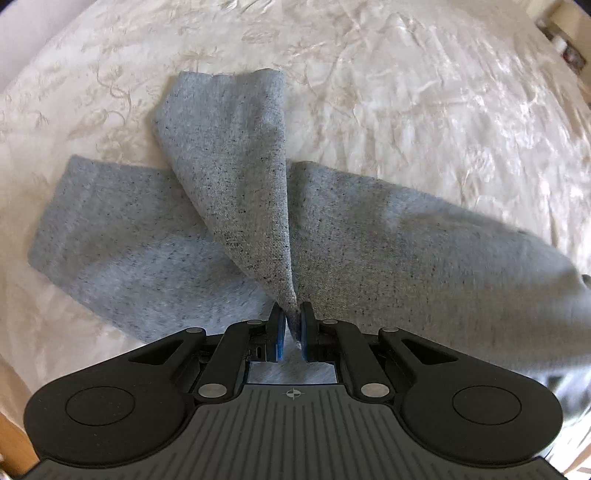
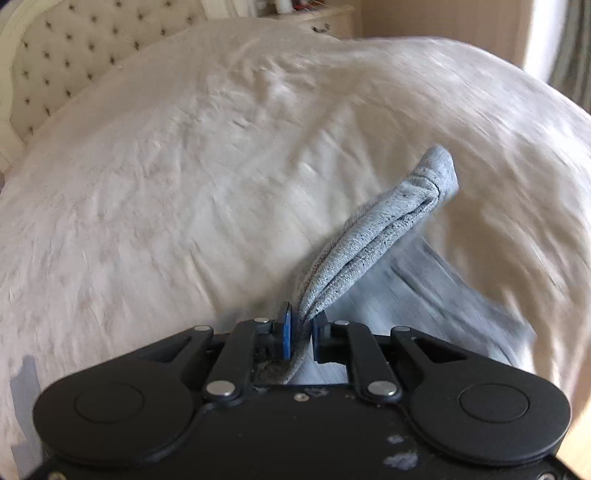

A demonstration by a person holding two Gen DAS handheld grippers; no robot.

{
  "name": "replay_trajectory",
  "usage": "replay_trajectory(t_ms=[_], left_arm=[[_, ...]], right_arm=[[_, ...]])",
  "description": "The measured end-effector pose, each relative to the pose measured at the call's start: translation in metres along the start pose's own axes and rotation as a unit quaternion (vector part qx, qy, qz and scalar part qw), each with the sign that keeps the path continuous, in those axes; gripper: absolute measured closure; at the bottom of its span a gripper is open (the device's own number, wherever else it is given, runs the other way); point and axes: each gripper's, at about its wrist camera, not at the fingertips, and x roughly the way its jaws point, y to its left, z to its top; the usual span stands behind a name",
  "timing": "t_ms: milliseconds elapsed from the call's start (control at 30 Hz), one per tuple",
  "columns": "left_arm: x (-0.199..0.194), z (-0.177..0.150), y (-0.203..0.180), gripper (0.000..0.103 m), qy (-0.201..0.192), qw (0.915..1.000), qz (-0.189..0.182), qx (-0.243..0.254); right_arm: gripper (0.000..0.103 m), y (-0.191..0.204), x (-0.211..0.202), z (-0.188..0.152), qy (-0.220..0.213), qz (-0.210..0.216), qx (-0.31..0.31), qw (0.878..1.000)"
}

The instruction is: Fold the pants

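Pants (image 1: 369, 236) of grey, dark-flecked knit, spread over a cream bed (image 1: 406, 92) whose cover shows a faint leaf pattern and many creases. Left wrist view: the left gripper (image 1: 293, 325) is clamped on a pinch of the fabric, its blue-padded fingers (image 1: 279, 334) drawn close together with the cloth between them. From this pinch a raised flap of the garment rises and fans out ahead of the gripper, ending in a broad straight edge farther away. Beneath the flap, one flat section extends ahead and to the left of the gripper, lying on the bed; a second, wider section runs to the right and passes out of the view's lower right edge.

Right wrist view: the right gripper (image 2: 303, 332) is closed on the pants (image 2: 373, 236), gripping a bunched, folded edge. The held part stands up from between the fingers (image 2: 285, 334) and slants ahead and to the right, ending in a stitched hem at its far tip. More grey fabric lies lower, to the right of this gripper, blurred. A tufted headboard (image 2: 55, 62) stands far ahead to the left, with a pale dresser (image 2: 325, 20) beyond the bed.
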Motion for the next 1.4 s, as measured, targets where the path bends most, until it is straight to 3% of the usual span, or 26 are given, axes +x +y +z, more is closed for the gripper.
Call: replay_trajectory(t_ms=[167,233,300,333,367,433,600,667,700,733,867,933,1000,1100,1200,1267,1400], left_arm=[[0.022,-0.015,-0.003,0.095,0.033,0.9987,0.031,0.022],[0.025,-0.019,-0.005,0.095,0.037,0.9982,0.038,0.029],[0.024,-0.02,-0.006,0.095,0.04,0.998,0.039,0.03],[0.024,-0.021,-0.007,0.095,0.041,0.9979,0.04,0.03],[0.023,-0.022,-0.008,0.095,0.042,0.9978,0.041,0.032],[0.021,-0.024,-0.01,0.095,0.039,0.9976,0.045,0.035],[0.018,-0.026,-0.013,0.095,0.039,0.9975,0.05,0.03],[0.017,-0.027,-0.015,0.095,0.036,0.9974,0.054,0.033],[0.016,-0.026,-0.015,0.095,0.034,0.9973,0.056,0.035],[0.012,-0.026,-0.017,0.095,0.028,0.9971,0.06,0.038],[-0.013,-0.027,-0.015,0.095,0.005,0.9983,0.053,0.023],[-0.015,-0.032,-0.012,0.095,0.009,0.9985,0.053,0.013],[-0.005,-0.041,-0.012,0.095,0.024,0.9977,0.063,0.009],[0.013,-0.055,-0.016,0.095,0.055,0.9952,0.081,0.007],[0.008,-0.061,-0.017,0.094,0.049,0.9953,0.084,0.003],[-0.006,-0.063,-0.017,0.094,0.028,0.9965,0.079,0.0],[-0.026,-0.057,-0.007,0.094,0.003,0.9959,0.09,-0.009]], right_arm=[[0.089,-0.035,0.033,-0.059,0.082,-0.021,0.007,0.996],[0.085,-0.044,0.037,-0.065,0.083,-0.013,0.024,0.996],[0.072,-0.052,0.03,-0.064,0.067,0.0,0.046,0.997],[0.051,-0.056,0.026,-0.062,0.055,0.003,0.052,0.997],[0.037,-0.06,0.021,-0.061,0.04,0.001,0.055,0.998],[0.031,-0.07,0.017,-0.055,0.016,-0.008,0.07,0.997],[0.033,-0.107,0.026,-0.044,0.01,-0.02,0.149,0.989],[0.058,-0.113,0.032,-0.032,0.012,-0.015,0.164,0.986],[0.09,-0.115,0.032,-0.028,0.016,-0.005,0.159,0.987],[0.091,-0.113,0.028,-0.025,0.016,0.001,0.149,0.989],[0.092,-0.093,-0.024,-0.014,-0.042,0.013,0.043,0.998],[0.092,-0.094,-0.036,-0.016,-0.043,0.006,0.03,0.999],[0.092,-0.102,-0.021,-0.024,-0.011,-0.013,0.024,1.0],[0.089,-0.113,0.022,-0.039,0.073,-0.048,0.026,0.996],[0.077,-0.112,0.021,-0.037,0.077,-0.059,0.033,0.995],[0.051,-0.104,0.006,-0.033,0.058,-0.062,0.012,0.996],[0.051,-0.075,-0.038,-0.045,-0.001,-0.04,-0.042,0.998]])
